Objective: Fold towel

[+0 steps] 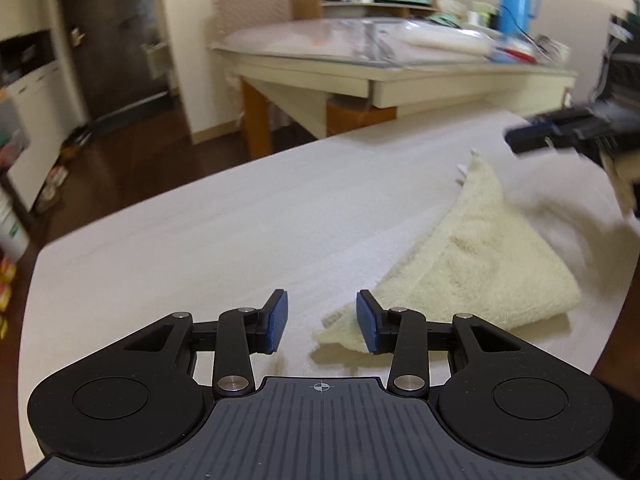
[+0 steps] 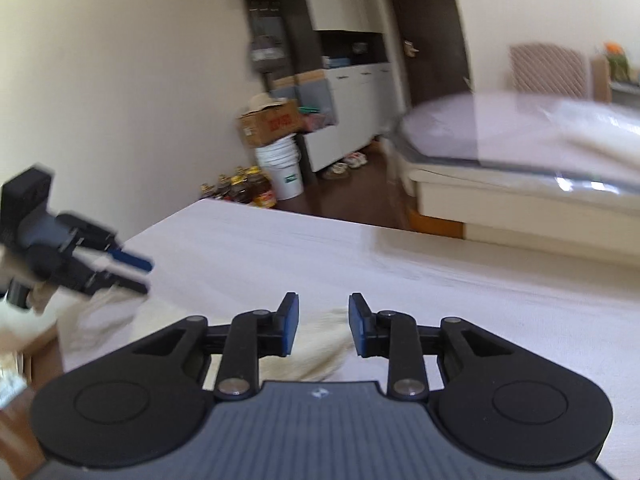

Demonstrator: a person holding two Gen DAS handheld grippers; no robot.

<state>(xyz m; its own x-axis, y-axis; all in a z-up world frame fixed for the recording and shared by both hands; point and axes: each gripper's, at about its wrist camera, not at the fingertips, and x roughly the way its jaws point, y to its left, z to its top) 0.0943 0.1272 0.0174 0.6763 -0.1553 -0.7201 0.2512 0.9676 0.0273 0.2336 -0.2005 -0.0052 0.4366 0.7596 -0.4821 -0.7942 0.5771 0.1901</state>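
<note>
Your left gripper (image 1: 322, 322): jaws apart, empty, beside cream towel (image 1: 472, 256) corner | your right gripper (image 2: 323, 330): jaws apart, nothing clamped, above towel | white table (image 1: 200, 220)

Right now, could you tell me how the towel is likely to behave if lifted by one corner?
The towel lies folded, soft and fluffy, so it would probably droop and unfold. It looks light. Its terry pile should grip the pads, not slip.
</note>
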